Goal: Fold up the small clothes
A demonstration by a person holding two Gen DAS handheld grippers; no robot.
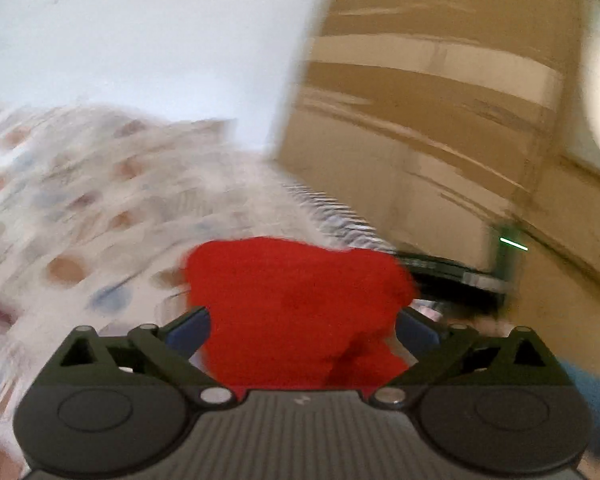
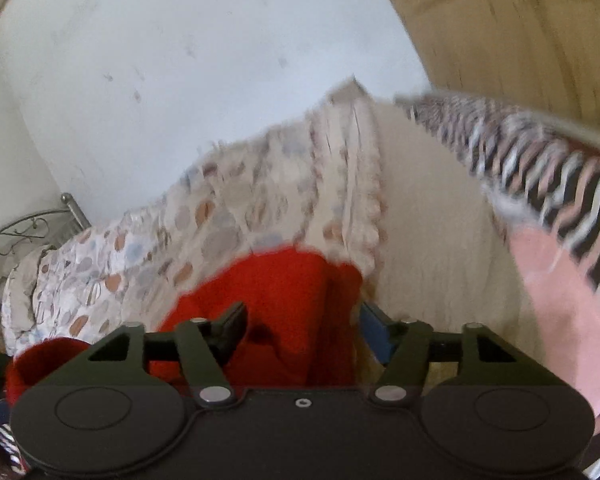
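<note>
A small red garment [image 1: 296,304] fills the space between the fingers of my left gripper [image 1: 302,330], which is shut on it and holds it above a bed with a dotted cover [image 1: 72,216]. The same red garment [image 2: 276,308] bunches between the fingers of my right gripper [image 2: 304,328], which is shut on it as well. Both fingertips are mostly hidden by the cloth. Both views are blurred by motion.
A white wall [image 2: 204,64] stands behind the bed. A wooden wardrobe [image 1: 440,112] is at the right. A striped pink cloth [image 2: 548,200] lies at the right of the bed. A metal bed frame [image 2: 28,232] shows at the far left.
</note>
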